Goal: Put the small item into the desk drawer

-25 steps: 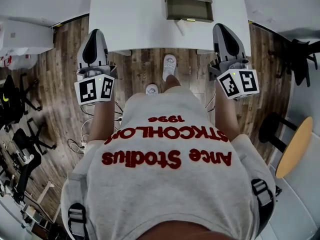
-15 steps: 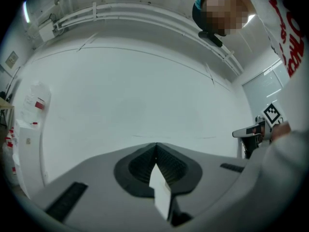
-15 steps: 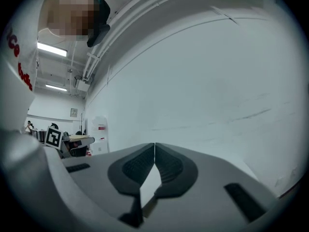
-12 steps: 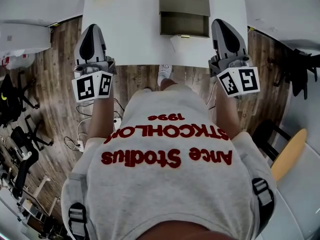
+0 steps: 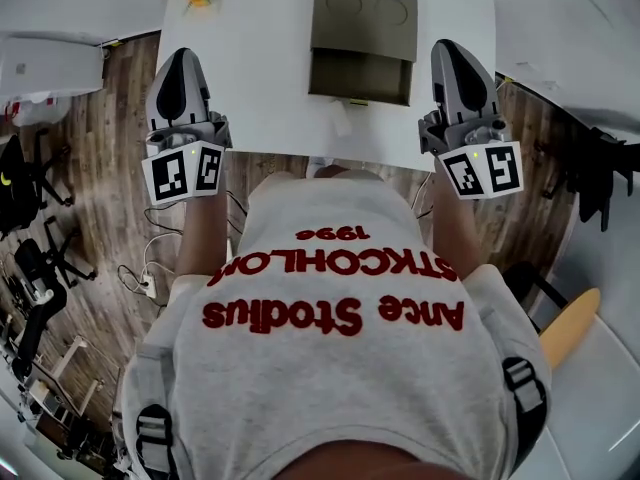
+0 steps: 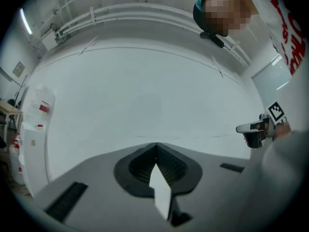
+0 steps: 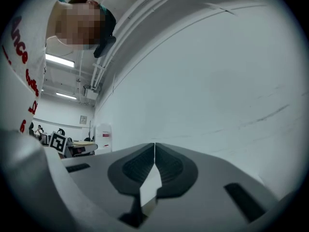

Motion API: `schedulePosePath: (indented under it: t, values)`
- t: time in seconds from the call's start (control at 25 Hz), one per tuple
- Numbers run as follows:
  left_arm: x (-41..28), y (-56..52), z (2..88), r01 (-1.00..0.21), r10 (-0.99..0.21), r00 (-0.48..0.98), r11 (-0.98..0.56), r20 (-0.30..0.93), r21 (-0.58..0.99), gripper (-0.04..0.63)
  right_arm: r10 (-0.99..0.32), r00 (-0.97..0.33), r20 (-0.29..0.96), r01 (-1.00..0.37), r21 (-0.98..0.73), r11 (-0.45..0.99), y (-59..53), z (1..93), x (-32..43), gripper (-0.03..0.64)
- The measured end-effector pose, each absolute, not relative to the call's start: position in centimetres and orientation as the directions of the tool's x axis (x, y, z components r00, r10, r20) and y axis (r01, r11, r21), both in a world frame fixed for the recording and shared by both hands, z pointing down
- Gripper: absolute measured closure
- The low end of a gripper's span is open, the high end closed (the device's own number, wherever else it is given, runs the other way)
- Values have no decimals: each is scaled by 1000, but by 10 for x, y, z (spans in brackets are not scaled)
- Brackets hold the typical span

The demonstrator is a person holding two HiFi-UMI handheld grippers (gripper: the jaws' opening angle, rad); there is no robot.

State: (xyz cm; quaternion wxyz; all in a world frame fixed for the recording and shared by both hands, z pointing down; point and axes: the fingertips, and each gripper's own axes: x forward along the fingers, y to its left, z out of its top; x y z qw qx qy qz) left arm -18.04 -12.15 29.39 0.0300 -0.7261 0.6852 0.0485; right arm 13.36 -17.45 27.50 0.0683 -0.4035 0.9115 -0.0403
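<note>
Left hand-held gripper (image 5: 181,60): jaws together with nothing between them, over the left part of the tabletop (image 5: 250,58), well apart from the drawer.
Right hand-held gripper (image 5: 449,53): jaws also closed and empty, just right of the drawer unit (image 5: 365,13).
Small item (image 5: 341,122): a pale scrap on the tabletop just in front of the open drawer (image 5: 358,76), near the front edge. It is too small for me to say what it is.
Risk, closed jaws: if I reach in like this, I judge I would push the item rather than pick it up. I must open first.
Risk, edge: the item lies close to the rim, so a nudge toward me could sweep it onto the floor.
Risk, drawer unit: it looks like a light box standing loose. A knock from my right hand-held gripper could shift it or push the drawer shut.
Risk, sight: both gripper views show only bare wall, and the item is pale on white, so I could easily misjudge where it is.
</note>
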Motion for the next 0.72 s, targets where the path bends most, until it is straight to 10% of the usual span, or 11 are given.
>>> schedulePosePath:
  t: [0.72]
  values:
    - [-181,-169,295,-989,-986,143,-147,-84,32,588,-790,-613,8,-774,-209,598,-192,298,114,611]
